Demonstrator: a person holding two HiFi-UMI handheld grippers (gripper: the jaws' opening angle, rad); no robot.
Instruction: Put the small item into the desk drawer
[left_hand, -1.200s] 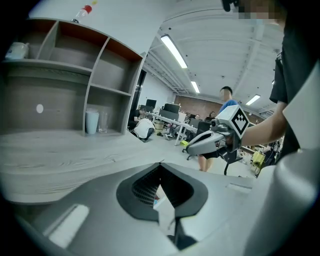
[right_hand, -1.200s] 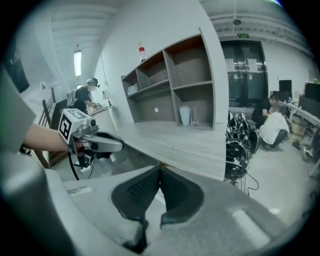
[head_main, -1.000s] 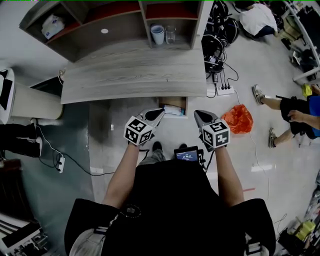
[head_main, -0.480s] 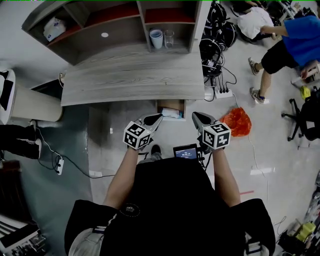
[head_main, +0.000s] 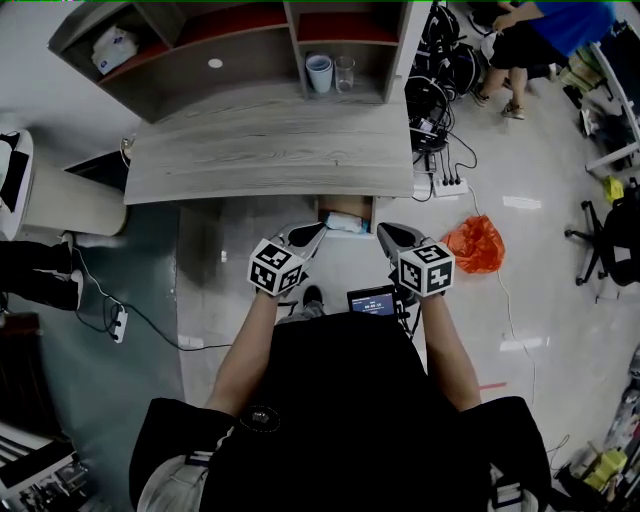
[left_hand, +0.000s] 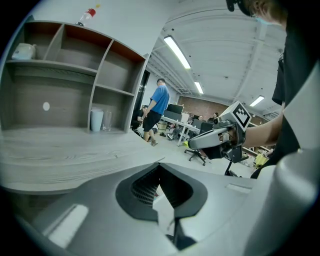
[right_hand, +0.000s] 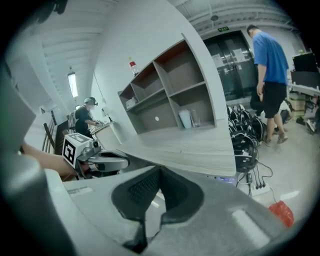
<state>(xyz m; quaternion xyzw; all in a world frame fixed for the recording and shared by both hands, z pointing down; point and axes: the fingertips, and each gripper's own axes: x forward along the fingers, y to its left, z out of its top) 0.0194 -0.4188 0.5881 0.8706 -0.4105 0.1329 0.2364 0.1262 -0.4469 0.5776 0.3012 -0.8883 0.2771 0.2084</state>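
Note:
Under the grey wooden desk (head_main: 270, 150) the drawer (head_main: 321, 210) stands pulled out a little. A small white and blue packet (head_main: 345, 222) lies inside it. My left gripper (head_main: 318, 230) hovers just in front of the drawer's left side, jaws shut with nothing between them. My right gripper (head_main: 382, 230) hangs in front of the drawer's right side, also shut and empty. In the left gripper view the shut left gripper (left_hand: 160, 166) faces the desk edge, with the right gripper (left_hand: 200, 142) beside it. In the right gripper view the right gripper (right_hand: 160, 170) points under the desk, the left gripper (right_hand: 120, 162) at its left.
A shelf unit (head_main: 230, 50) on the desk holds a cup (head_main: 318, 72), a glass (head_main: 344, 72) and a tissue pack (head_main: 115, 48). An orange bag (head_main: 474, 242) and a power strip (head_main: 440, 182) lie on the floor to the right. A person in blue (head_main: 545, 25) stands far right.
The right gripper has edged slightly left toward the drawer. The left gripper has stayed put. The person in blue has walked further off at the top right.

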